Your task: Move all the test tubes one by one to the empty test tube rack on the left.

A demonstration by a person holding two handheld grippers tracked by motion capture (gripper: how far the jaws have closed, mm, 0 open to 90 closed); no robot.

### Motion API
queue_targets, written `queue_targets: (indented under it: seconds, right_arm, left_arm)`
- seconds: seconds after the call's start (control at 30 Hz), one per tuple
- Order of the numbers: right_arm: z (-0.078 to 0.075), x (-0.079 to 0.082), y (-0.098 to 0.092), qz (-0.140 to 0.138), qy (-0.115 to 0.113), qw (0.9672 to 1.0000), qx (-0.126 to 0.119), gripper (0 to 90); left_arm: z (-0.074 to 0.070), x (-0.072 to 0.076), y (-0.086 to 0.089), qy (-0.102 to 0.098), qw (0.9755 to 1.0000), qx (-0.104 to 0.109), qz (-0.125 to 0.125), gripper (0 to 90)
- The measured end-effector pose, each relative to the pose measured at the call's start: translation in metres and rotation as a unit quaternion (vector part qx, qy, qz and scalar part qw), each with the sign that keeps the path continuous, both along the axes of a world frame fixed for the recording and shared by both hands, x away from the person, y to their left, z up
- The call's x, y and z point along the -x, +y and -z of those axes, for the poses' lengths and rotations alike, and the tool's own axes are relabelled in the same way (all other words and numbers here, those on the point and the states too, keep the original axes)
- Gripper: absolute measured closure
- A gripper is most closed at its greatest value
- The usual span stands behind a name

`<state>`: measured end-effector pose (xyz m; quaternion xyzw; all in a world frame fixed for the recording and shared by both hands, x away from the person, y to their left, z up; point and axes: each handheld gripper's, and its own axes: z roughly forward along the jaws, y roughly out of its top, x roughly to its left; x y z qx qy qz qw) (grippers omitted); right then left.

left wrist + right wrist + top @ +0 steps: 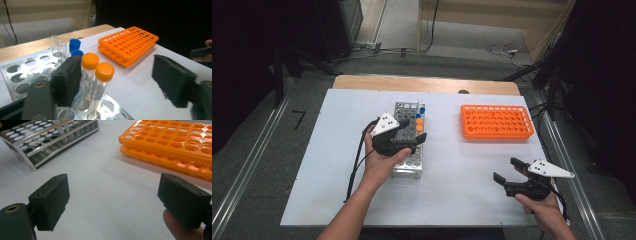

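A metal tube rack (408,165) stands left of centre on the white table. Two orange-capped tubes (90,61) stand upright in it, with two blue-capped tubes (75,44) and two uncapped clear tubes (53,43) behind them. My left gripper (413,130) hovers over the rack, open. Its jaws stand wide on either side of the orange-capped tubes, the left one close beside them, and neither pad presses on them. An empty orange rack (497,121) lies at the right rear. My right gripper (506,169) is open near the table's front right, with nothing between its jaws.
The white table (452,185) ends at a wooden strip along its far edge. A black cable (354,170) trails from the left gripper towards the front. Dark stands and cables flank the table on the floor.
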<state>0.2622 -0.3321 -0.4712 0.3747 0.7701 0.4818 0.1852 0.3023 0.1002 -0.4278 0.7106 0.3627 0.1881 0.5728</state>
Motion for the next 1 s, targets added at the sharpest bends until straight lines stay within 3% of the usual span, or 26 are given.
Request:
queue_targets:
  seconds: [0.33, 0.53, 0.87, 1.0]
  right_arm:
    - [0.003, -0.005, 0.0, 0.014, -0.004, 0.9999, -0.004, 8.3]
    - [0.006, -0.007, 0.001, 0.014, -0.006, 0.9999, 0.001, 7.0]
    - [0.011, -0.009, -0.006, 0.033, -0.013, 0.9994, 0.003, 6.9]
    - [0.013, -0.01, -0.011, 0.042, -0.016, 0.999, 0.005, 6.9]
  left_arm:
    - [0.006, 0.041, 0.032, -0.005, 0.9999, 0.008, -0.011, 1.5]
    - [0.017, 0.063, 0.053, -0.001, 0.9996, 0.016, -0.022, 0.5]
    - [0.035, 0.087, 0.097, -0.004, 0.9983, 0.026, -0.053, 0.0]
    - [0.044, 0.093, 0.114, -0.007, 0.9974, 0.021, -0.069, 0.0]
